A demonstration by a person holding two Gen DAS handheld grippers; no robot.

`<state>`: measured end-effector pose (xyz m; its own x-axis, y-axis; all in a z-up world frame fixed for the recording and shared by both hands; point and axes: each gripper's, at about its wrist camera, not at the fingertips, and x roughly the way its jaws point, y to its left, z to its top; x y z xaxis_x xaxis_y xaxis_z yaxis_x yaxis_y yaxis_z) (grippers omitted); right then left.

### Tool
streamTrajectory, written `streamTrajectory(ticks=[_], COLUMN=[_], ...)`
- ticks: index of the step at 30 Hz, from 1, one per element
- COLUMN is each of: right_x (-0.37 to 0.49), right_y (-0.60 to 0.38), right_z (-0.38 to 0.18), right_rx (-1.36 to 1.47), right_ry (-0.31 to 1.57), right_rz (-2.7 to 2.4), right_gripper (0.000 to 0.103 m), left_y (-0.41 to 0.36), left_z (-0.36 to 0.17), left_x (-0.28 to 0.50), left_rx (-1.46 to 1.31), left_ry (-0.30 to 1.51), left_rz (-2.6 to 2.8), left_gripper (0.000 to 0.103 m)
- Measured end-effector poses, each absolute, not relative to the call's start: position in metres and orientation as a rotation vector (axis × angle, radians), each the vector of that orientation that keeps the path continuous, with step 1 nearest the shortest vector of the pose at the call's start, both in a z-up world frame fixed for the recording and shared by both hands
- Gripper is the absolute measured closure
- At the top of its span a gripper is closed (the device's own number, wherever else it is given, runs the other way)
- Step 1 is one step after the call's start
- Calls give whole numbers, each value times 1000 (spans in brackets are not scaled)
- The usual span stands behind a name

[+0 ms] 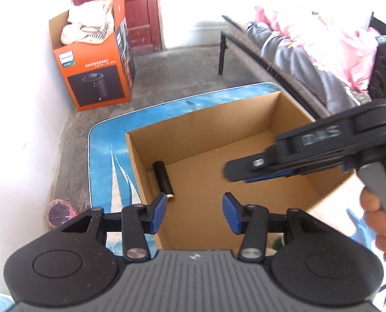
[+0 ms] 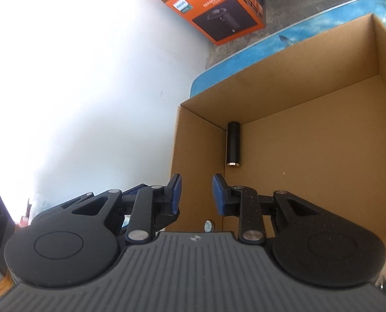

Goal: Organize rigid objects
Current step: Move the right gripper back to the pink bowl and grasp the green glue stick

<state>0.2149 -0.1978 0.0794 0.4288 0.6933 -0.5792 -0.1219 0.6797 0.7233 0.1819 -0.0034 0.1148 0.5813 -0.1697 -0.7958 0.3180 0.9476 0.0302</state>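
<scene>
A black cylinder (image 1: 163,179) with a gold end lies on the floor of an open cardboard box (image 1: 206,132), along its left wall. The box stands on a blue table (image 1: 107,156). My left gripper (image 1: 194,212) hovers over the box's near edge, open, with nothing between its blue pads. My right gripper (image 1: 245,171) reaches in from the right above the box, held by a person's hand (image 1: 377,213). In the right wrist view the right gripper (image 2: 196,192) stands open with a narrow gap and holds nothing. Ahead of it lie the cylinder (image 2: 233,144) and the box (image 2: 284,98).
An orange appliance carton (image 1: 96,78) with cloth inside stands on the concrete floor by the white wall, in front of a red door (image 1: 140,7). A bed (image 1: 310,52) piled with clothes runs along the right. A pink round object (image 1: 61,212) sits on the floor at left.
</scene>
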Motion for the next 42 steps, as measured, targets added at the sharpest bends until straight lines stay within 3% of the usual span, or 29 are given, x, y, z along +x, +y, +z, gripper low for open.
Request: streamTrajectory(ticks=[7,13,21,32,42], right_x=[89,34,34,51,62], right_y=[-249,-250,-231,-228,-226], right_z=[95,30,-34,-44,-56], right_rx=[600,562,536,502,506], right_ry=[850,871,951,1002,1052], right_rz=[506,368,312,308,320], right_gripper=[75,74,74,74,78], left_y=[-12,-43,-79,-96,-103], left_z=[102,54,-4,-16,-32], left_x=[105,55,38,49,66], left_rx=[102,149,196,183,179], left_ry=[883,861,943,979,1051], left_rz=[-416,-471,-509,-568,-560], left_gripper=[53,52,53,74,79])
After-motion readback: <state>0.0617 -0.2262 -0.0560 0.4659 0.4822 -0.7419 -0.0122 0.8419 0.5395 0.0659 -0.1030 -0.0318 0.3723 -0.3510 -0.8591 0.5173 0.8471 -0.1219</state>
